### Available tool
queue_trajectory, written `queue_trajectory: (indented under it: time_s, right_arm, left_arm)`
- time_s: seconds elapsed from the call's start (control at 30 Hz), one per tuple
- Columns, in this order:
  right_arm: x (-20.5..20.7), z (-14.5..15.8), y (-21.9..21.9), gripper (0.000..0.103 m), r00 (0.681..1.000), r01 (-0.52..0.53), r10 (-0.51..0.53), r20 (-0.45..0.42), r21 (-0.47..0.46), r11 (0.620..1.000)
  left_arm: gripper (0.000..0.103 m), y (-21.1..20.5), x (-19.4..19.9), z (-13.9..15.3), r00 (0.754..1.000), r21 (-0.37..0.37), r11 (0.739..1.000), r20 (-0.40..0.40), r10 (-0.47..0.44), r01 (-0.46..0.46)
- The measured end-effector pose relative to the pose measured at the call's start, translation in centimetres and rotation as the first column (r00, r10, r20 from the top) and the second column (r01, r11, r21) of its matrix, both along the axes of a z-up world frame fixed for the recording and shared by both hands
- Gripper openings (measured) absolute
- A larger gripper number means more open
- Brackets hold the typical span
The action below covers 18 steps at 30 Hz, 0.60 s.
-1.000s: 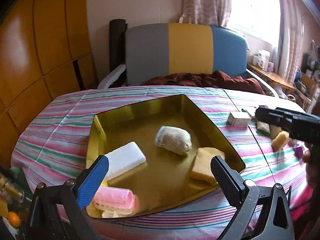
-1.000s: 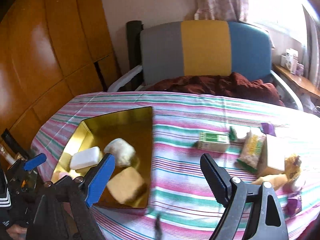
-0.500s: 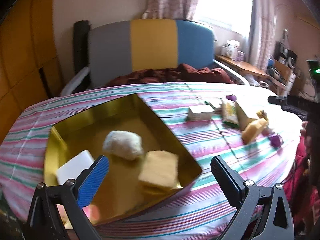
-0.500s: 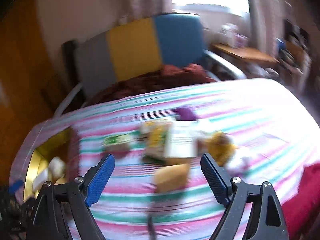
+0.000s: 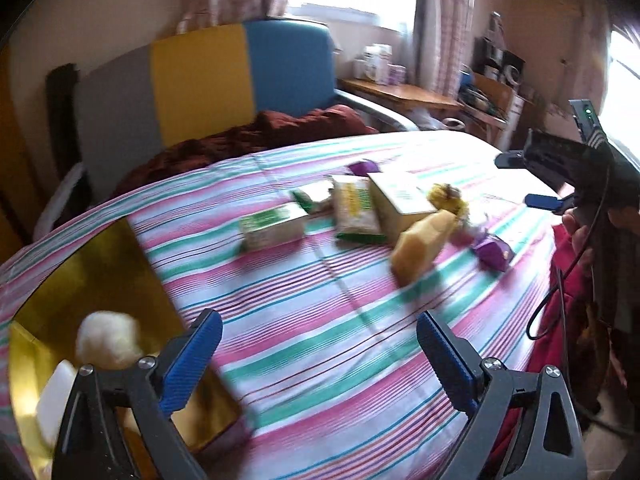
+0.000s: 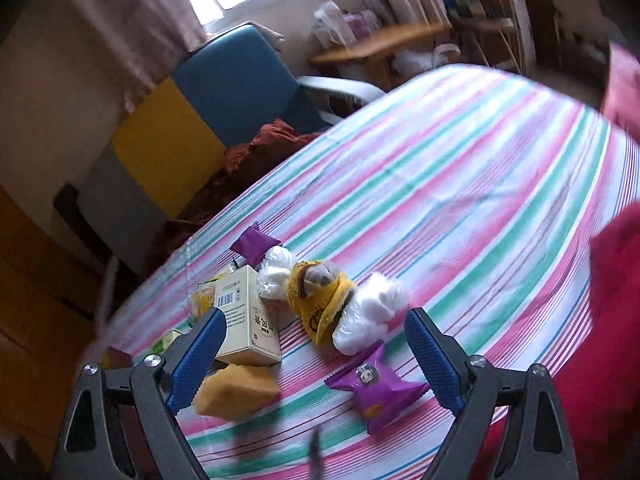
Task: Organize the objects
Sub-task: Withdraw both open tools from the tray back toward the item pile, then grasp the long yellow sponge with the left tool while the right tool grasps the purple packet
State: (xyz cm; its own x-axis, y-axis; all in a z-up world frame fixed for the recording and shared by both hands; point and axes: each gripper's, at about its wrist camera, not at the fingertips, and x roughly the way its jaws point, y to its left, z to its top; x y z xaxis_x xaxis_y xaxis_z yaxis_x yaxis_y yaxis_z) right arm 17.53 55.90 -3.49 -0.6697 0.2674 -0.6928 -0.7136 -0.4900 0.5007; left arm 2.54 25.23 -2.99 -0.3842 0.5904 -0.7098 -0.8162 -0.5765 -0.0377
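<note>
Gold tray [image 5: 92,276] at the striped table's [image 5: 328,312] left edge, left gripper [image 5: 318,354] closing on nothing, mid-table clutter — green carton [image 5: 272,226], cream box [image 6: 244,316], yellow sponge [image 6: 236,394], purple packet [image 6: 376,390] — right gripper [image 6: 316,356] opening, empty.

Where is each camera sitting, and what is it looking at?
Left wrist view: sits on the left gripper, looking down across the striped table at the gold tray and the loose things; its closing, empty jaws, the right gripper and a hand show.
Right wrist view: sits on the right gripper, looking down at the loose things; its opening, empty jaws show.
Both share: the yellow sponge, purple packet, cream box.
</note>
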Motion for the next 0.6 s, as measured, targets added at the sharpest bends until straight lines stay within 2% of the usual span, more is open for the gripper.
queue_trajectory:
  time_s: [0.13,0.33,0.6]
  right_arm:
    - [0.5,-0.8,0.7,0.093,0.999,0.001,-0.004,-0.053,-0.062,0.998]
    - [-0.1,-1.2,0.8,0.093,0.998,-0.036,0.031,-0.055,-0.089,0.995]
    - [-0.5,-1.5,0.8,0.093,0.997,-0.057,0.051,-0.057,-0.105,0.993]
  left_arm:
    - [0.097,3.4,0.1,-1.1,0.998,-0.009,0.998,0.021,-0.057,0.058]
    - [0.097,8.0,0.3,-2.5,0.991,-0.011,0.992,0.05,-0.128,0.128]
    - [0.097,13.1,-0.2,-3.7,0.981,-0.032,0.981,0.033,-0.192,0.193]
